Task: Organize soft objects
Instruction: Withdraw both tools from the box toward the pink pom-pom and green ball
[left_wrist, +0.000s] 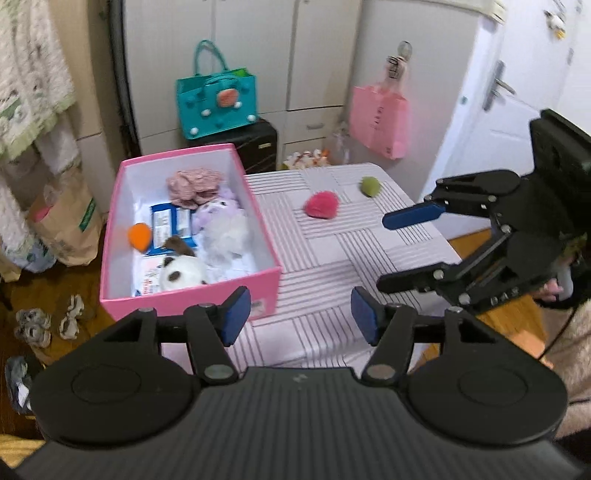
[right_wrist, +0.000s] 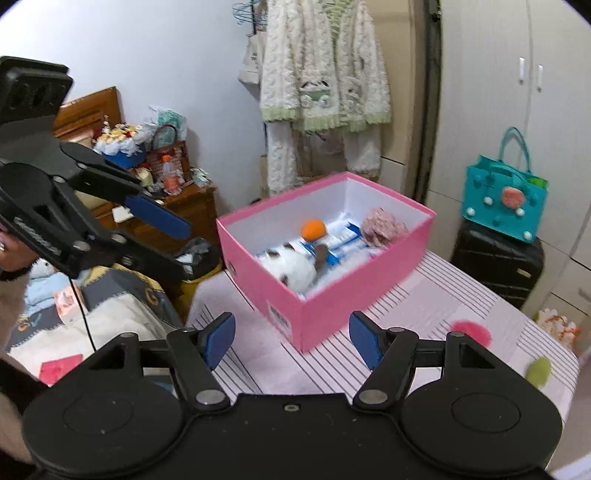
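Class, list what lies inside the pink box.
Inside the pink box: an orange pompom, pink fabric, a purple plush, a white-and-brown plush, blue packets. Whatever lies beneath is covered.

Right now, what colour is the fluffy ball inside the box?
Orange; the fluffy ball shows best in the right wrist view.

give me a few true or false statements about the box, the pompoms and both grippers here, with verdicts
1. The fluffy orange pompom lies inside the pink cardboard box. True.
2. The fluffy pink pompom is in the box. False: it lies on the striped tablecloth.
3. The left gripper holds a toy. False: it is open and empty.
4. The fluffy green pompom lies on the cloth, outside the box. True.
5. The right gripper is clamped on the box. False: it is open, with nothing between its fingers.
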